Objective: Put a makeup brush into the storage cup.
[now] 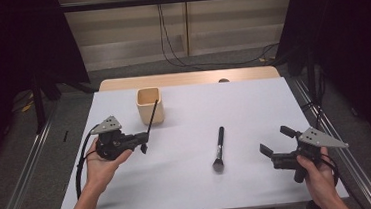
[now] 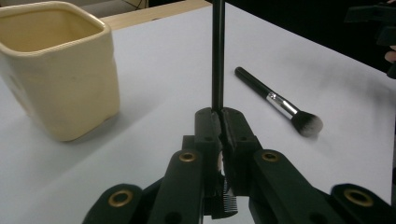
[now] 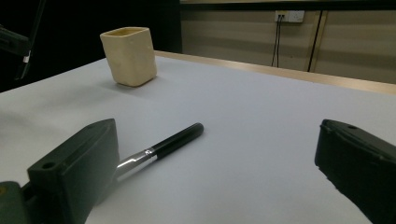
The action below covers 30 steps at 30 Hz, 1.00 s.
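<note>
My left gripper is shut on a thin black comb-ended wand. It grips the wand near its lower end, and the handle rises upward. In the high view the wand's top lies against the cream square cup, which stands just beyond and left of the jaws. A black makeup brush with a silver ferrule lies flat mid-table, bristles toward the person. My right gripper stands open at the right, jaws wide apart and bare, pointing at the brush.
A white sheet covers the table, with a wooden strip at its far edge. Metal rails run along both sides on the floor. Cables hang from the back wall.
</note>
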Each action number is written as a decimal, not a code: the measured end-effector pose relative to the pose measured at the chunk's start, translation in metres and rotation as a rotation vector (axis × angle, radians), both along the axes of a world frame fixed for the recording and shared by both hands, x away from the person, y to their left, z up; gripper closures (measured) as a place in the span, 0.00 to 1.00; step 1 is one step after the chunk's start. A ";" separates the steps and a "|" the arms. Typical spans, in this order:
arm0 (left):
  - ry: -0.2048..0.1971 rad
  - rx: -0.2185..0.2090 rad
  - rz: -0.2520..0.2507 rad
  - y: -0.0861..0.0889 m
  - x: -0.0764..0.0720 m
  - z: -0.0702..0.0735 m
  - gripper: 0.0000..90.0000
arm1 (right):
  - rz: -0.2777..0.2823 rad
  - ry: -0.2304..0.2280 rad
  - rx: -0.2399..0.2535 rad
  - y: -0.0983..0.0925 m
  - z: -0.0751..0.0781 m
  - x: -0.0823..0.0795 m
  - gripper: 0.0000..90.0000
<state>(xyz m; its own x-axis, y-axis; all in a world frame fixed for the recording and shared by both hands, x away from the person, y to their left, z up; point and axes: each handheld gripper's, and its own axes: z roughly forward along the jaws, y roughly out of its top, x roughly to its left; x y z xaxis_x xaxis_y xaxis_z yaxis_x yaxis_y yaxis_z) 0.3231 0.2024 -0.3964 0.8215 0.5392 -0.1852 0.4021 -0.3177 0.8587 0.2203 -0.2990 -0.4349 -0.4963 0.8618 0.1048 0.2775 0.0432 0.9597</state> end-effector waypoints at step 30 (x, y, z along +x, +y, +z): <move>0.093 0.101 -0.219 -0.057 -0.011 0.010 0.95 | 0.265 0.036 -0.031 0.050 0.013 0.027 0.00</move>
<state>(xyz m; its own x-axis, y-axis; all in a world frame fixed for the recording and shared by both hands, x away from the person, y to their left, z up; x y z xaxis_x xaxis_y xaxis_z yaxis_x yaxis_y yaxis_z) 0.3117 0.1450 -0.3866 0.9029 0.3697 -0.2194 0.3897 -0.4884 0.7808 0.2473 -0.2490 -0.4222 -0.7011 0.7057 0.1019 0.2866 0.1481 0.9465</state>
